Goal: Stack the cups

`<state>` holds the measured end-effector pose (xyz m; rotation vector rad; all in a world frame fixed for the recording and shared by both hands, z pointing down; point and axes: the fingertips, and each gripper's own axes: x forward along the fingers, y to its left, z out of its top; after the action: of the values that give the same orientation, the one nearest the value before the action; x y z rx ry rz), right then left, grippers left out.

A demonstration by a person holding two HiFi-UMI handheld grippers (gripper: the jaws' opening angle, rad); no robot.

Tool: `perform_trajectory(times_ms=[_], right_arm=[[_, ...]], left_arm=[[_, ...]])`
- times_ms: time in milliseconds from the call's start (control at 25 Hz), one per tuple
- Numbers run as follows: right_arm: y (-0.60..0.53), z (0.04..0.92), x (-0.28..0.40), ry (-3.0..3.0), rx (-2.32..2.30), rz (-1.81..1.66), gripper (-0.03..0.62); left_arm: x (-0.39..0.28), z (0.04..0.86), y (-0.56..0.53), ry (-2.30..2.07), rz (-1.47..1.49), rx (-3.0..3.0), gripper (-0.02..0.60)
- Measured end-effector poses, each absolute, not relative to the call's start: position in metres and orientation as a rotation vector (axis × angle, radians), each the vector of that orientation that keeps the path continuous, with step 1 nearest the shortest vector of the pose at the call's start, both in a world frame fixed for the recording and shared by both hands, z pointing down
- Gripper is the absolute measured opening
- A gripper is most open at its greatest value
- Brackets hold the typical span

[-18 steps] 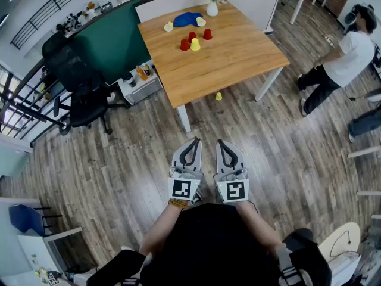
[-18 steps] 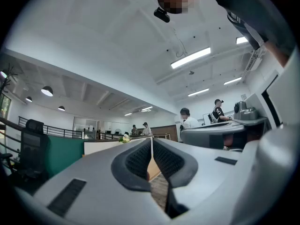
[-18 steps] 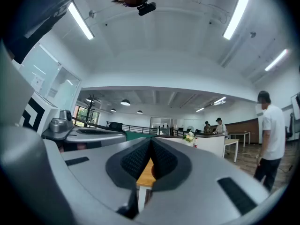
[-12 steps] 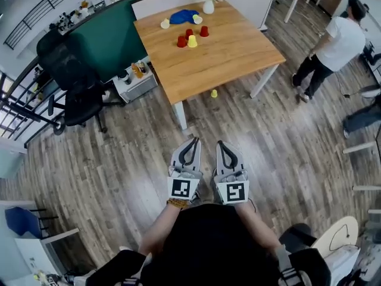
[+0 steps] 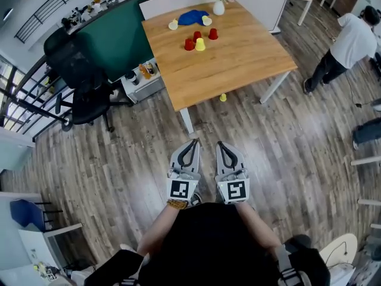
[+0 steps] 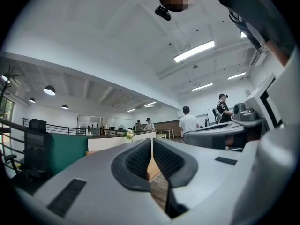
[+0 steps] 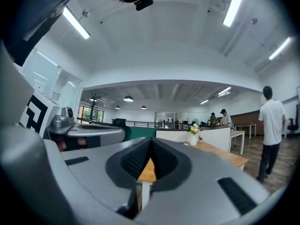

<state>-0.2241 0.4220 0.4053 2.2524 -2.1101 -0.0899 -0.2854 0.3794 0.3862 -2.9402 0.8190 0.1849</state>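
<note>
Several small cups stand on the wooden table (image 5: 238, 52) far ahead: red cups (image 5: 189, 44) (image 5: 213, 34) and a yellow cup (image 5: 200, 44) in a cluster, with two pale yellow cups (image 5: 173, 25) further back beside a blue cloth (image 5: 193, 17). One more yellow cup (image 5: 223, 98) lies on the floor under the table's near edge. My left gripper (image 5: 194, 142) and right gripper (image 5: 219, 143) are held side by side in front of my body, well short of the table. Both are shut with nothing between the pads (image 6: 140, 158) (image 7: 140, 158).
A vase of flowers (image 5: 219, 5) stands at the table's far edge. Left of the table are a green partition (image 5: 113, 37), a small cart (image 5: 140, 82) and a black office chair (image 5: 77, 82). A person (image 5: 351, 43) stands at the right. Wood floor lies between me and the table.
The head view has swayed, so the table sits slightly differently in the picture. The person at the right has shifted. Both grippers keep the same shut pose.
</note>
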Motion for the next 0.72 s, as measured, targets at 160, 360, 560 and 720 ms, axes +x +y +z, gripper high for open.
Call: perform_trajectory(times_ms=[160, 360, 560, 720], right_arm=[[0.402, 0.409, -0.18, -2.155, 2.24, -0.057, 0.009], [0.386, 0.41, -0.122, -2.187, 2.242, -0.017, 0.009], [0.376, 0.426, -0.078, -2.203, 2.225, 0.017, 0.009], [0.373, 0.439, -0.047, -2.185, 2.235, 0.079, 0.009]], left_arm=[[-0.244, 0.386, 0.366, 0.821, 0.153, -2.923, 0.032], [-0.186, 0.382, 0.36, 0.793, 0.128, -2.905, 0.032], [-0.151, 0.391, 0.355, 0.81, 0.075, -2.907, 0.032], [-0.134, 0.394, 0.347, 0.821, 0.045, -2.898, 0.032]])
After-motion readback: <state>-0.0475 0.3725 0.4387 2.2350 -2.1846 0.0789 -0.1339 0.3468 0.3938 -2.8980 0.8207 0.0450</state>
